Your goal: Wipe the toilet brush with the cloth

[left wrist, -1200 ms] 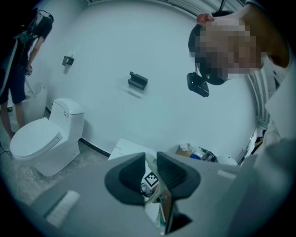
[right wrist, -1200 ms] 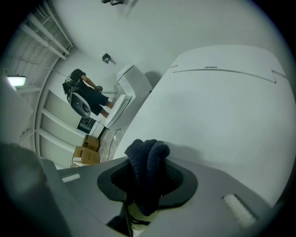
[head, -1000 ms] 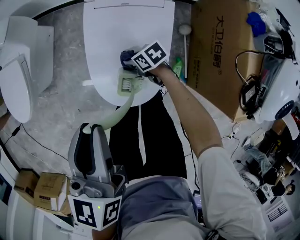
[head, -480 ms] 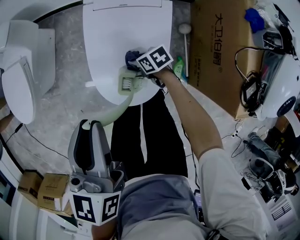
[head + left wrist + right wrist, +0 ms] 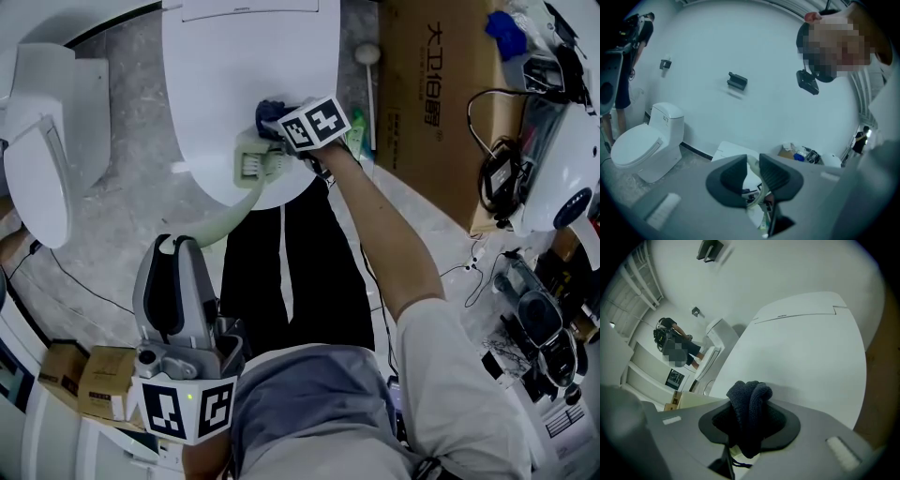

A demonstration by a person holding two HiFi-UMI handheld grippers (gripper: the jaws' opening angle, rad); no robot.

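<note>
The pale green toilet brush [image 5: 251, 161] lies with its head on the closed white toilet lid [image 5: 225, 66]. Its handle curves down towards me into my left gripper [image 5: 178, 246]. In the left gripper view the two jaws stand close together, shut on the toilet brush handle [image 5: 753, 165], with my left gripper [image 5: 751, 173] low in the picture. My right gripper [image 5: 281, 131], under its marker cube, is shut on a dark blue cloth [image 5: 272, 112] pressed against the brush head. In the right gripper view the cloth [image 5: 749, 404] bulges up out of my right gripper [image 5: 749, 420].
A second white toilet [image 5: 47, 141] stands at the left. A big cardboard box [image 5: 441, 94] is at the right, with a white ball-ended stick [image 5: 368, 58] and a green bottle [image 5: 356, 138] beside it. Cables and gear crowd the far right; small cartons [image 5: 89, 380] sit at lower left.
My right gripper and the cloth have slid a little to the right along the brush head. The left gripper holds the handle in much the same place.
</note>
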